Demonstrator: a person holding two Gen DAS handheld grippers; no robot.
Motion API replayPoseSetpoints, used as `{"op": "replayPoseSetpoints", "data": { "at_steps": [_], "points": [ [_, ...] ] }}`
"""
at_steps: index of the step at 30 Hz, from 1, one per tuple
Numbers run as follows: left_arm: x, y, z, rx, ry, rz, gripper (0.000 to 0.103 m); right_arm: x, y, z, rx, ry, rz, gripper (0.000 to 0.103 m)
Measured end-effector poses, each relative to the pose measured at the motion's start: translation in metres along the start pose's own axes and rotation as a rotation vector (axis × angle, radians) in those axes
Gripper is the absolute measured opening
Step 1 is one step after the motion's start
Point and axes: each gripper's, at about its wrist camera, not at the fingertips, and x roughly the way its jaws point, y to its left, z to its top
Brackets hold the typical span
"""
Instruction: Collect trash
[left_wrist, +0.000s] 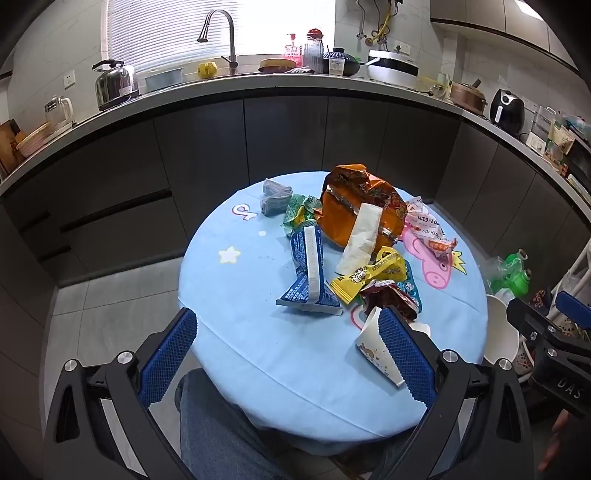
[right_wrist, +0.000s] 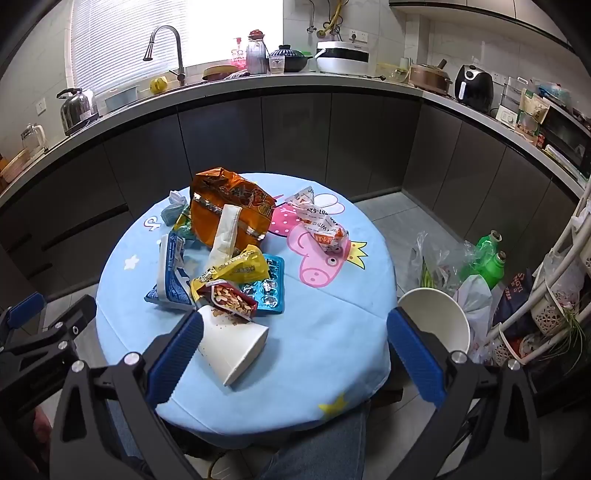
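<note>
Trash lies on a round table (left_wrist: 258, 350) (right_wrist: 332, 332) with a light blue cartoon cloth. There is an orange snack bag (left_wrist: 354, 206) (right_wrist: 229, 206) with a white paper strip (left_wrist: 360, 236) across it, a blue packet (left_wrist: 306, 273) (right_wrist: 171, 273), a yellow wrapper (left_wrist: 373, 275) (right_wrist: 236, 269), a red nut packet (right_wrist: 229, 299) and a paper cup (left_wrist: 373, 350) (right_wrist: 232, 347) on its side. My left gripper (left_wrist: 288, 319) hovers open over the near edge, its right finger in front of the cup. My right gripper (right_wrist: 295, 319) is open too, nothing between its fingers.
A white bin (right_wrist: 436, 317) (left_wrist: 498, 332) stands on the floor right of the table, beside plastic bags and green bottles (right_wrist: 489, 258). A white rack (right_wrist: 561, 280) is further right. Dark cabinets and a crowded counter (left_wrist: 295, 79) curve behind. A person's jeans-clad legs (left_wrist: 214, 424) sit under the near edge.
</note>
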Motion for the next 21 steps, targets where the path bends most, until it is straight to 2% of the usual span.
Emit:
{"op": "replayPoseSetpoints", "data": {
  "at_steps": [21],
  "points": [
    [-0.0005, -0.0023, -0.0004, -0.001, -0.001, 0.0, 0.094, -0.0013, 0.0, 0.0007, 0.001, 0.0, 0.0, 0.1]
  ]
}}
